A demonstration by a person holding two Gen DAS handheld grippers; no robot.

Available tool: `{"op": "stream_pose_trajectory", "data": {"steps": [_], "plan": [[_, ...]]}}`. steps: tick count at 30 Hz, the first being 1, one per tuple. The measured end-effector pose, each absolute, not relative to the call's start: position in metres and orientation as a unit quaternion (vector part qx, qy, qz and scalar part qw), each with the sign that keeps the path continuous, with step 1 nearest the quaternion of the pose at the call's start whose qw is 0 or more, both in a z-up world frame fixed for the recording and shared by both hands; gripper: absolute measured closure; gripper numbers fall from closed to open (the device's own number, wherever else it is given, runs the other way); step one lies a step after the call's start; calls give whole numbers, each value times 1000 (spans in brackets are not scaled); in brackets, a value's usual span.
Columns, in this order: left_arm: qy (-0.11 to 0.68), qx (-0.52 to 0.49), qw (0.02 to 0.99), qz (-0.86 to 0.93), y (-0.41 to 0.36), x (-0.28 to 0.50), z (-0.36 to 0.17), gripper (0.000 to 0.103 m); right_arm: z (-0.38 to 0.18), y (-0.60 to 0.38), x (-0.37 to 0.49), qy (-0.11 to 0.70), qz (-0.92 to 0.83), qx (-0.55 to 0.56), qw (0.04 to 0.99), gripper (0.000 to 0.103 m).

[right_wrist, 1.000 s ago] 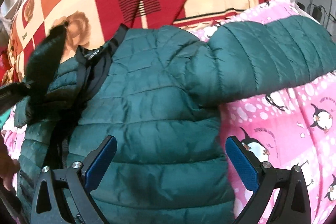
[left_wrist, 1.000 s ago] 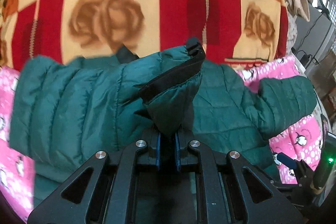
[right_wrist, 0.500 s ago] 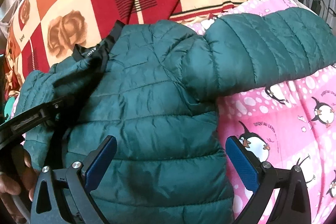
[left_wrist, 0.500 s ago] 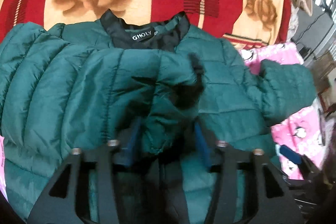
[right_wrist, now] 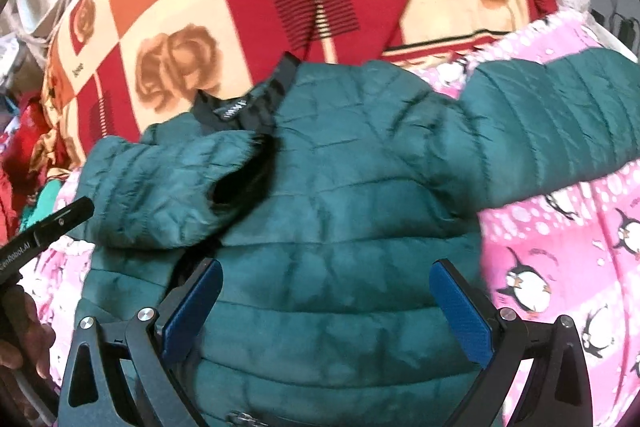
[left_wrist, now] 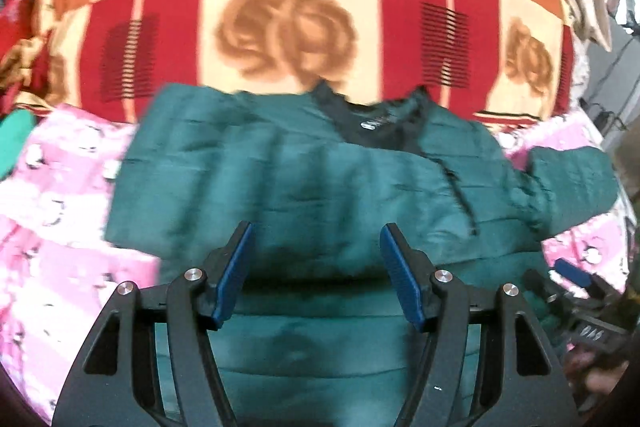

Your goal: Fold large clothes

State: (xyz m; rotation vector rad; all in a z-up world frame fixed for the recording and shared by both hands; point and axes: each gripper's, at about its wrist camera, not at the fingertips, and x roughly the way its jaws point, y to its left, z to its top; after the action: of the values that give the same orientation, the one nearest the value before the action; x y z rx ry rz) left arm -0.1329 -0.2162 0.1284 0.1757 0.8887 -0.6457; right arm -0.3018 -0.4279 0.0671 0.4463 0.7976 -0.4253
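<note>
Closest to where the person stands, both grippers hang just above the lower body of the dark green quilted puffer jacket point(right_wrist: 344, 227). The left gripper point(left_wrist: 316, 267) has its blue-padded jaws spread with nothing between them, and the right gripper point(right_wrist: 326, 303) is likewise released and wide, holding nothing.

The jacket lies front-up on the pink penguin-print blanket point(right_wrist: 568, 267), hem toward the person and black collar point(right_wrist: 248, 103) pointing away, so its long axis runs straight ahead of both tools. One sleeve, the folded left sleeve point(right_wrist: 160, 183), lies across the chest with its dark cuff near the zip line. The other, the outstretched right sleeve point(right_wrist: 552, 123), reaches out sideways over the pink blanket, well off to the right.

That sleeve is what the coming move seems to turn on: it lies right of and beyond the right gripper, clearly nearer that hand than the left one, and would need carrying leftward across the chest.

Room looks fair. Pink blanket shows bare on both sides of the jacket. Beyond the collar spreads the red, orange and cream rose-patterned blanket point(left_wrist: 288, 19), with cluttered fabric at the far edges.
</note>
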Motion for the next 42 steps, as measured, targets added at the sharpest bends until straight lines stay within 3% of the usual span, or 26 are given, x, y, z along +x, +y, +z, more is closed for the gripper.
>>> {"op": "stream_pose_trajectory", "data": {"steps": [12, 13, 15, 16, 18, 24, 33, 42], "plan": [[411, 81, 887, -196, -140, -82, 105, 38, 45, -412, -217, 406, -133, 248, 870, 3], [415, 79, 886, -191, -138, -79, 102, 38, 40, -412, -209, 412, -134, 249, 866, 8], [422, 72, 885, -185, -132, -72, 94, 38, 32, -413, -197, 420, -136, 242, 864, 28], [425, 69, 884, -182, -130, -70, 91, 38, 28, -412, -191, 422, -137, 235, 865, 32], [431, 60, 882, -181, -126, -65, 87, 38, 26, -410, -186, 413, -131, 225, 873, 57], [441, 32, 879, -178, -117, -59, 82, 38, 43, -395, -182, 390, -123, 157, 899, 79], [432, 16, 884, -178, -116, -58, 87, 38, 96, -424, -212, 322, -182, 104, 923, 79], [445, 36, 877, -177, -130, -56, 73, 38, 60, -491, -224, 361, -276, 107, 884, 79]]}}
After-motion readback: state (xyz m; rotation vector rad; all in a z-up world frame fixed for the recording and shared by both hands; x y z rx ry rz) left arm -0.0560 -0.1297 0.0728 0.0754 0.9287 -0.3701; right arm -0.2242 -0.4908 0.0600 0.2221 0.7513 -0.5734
